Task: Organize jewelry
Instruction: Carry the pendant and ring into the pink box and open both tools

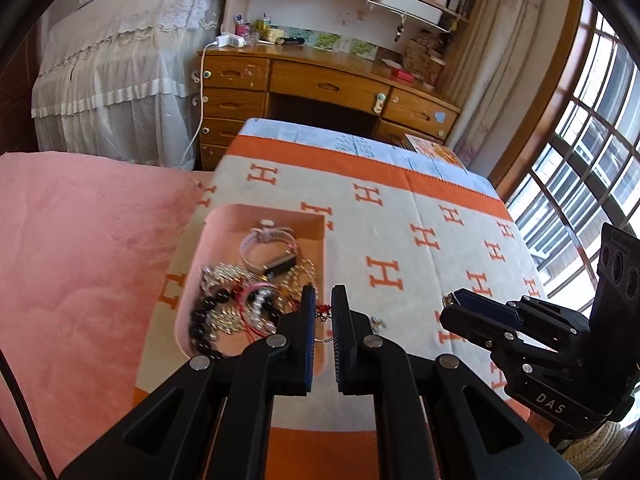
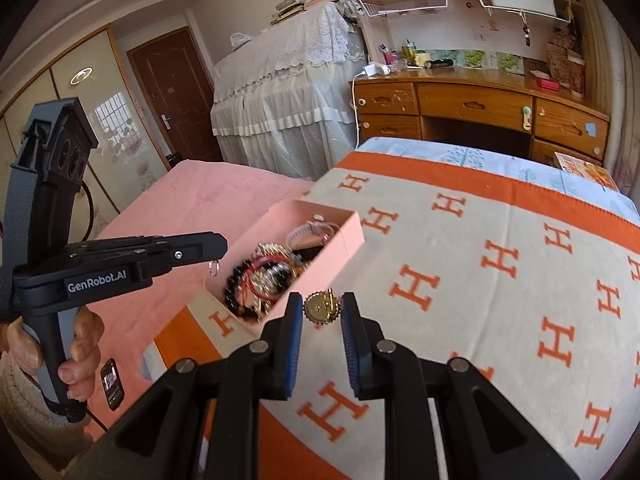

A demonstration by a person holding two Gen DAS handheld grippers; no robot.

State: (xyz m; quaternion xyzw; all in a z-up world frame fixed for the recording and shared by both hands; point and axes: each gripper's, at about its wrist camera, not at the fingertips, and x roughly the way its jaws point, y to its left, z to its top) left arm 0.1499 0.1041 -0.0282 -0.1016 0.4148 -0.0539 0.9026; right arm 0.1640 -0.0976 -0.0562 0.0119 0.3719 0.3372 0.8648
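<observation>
Currently, the scene holds one pink box [image 2: 340, 236], two grippers and two pieces of jewelry outside the box.

At the left, one hand [image 2: 80, 344] grips the handle of the left gripper [image 2: 220, 246]. Its jaws are closed to a narrow slit on one small silver ring [image 2: 214, 269], which hangs below the fingertips. The ring is beside the near-left corner of the box; whether it is over the box or just outside it cannot be told.

The box lies on the orange-and-cream blanket [image 2: 500, 320], close to the blanket's left edge, where the blanket meets the pink bedcover [image 2: 200, 200]. It contains a tangled pile: one black bead bracelet [image 2: 236, 292], one white-strapped watch [image 1: 264, 242], one pearl strand [image 1: 260, 300], red cord and gold chains. The chains cannot be counted.

To the right of the box, the right gripper [image 2: 321, 308] has its jaws set narrow, and the blue pads clamp one round gold piece [image 2: 320, 307] with a toothed rim. The piece sits at the fingertips, just beside the near-right wall of the box, toward the blanket's middle. In the left wrist view it appears only as a glint at the tip of the right gripper [image 1: 450, 302].
</observation>
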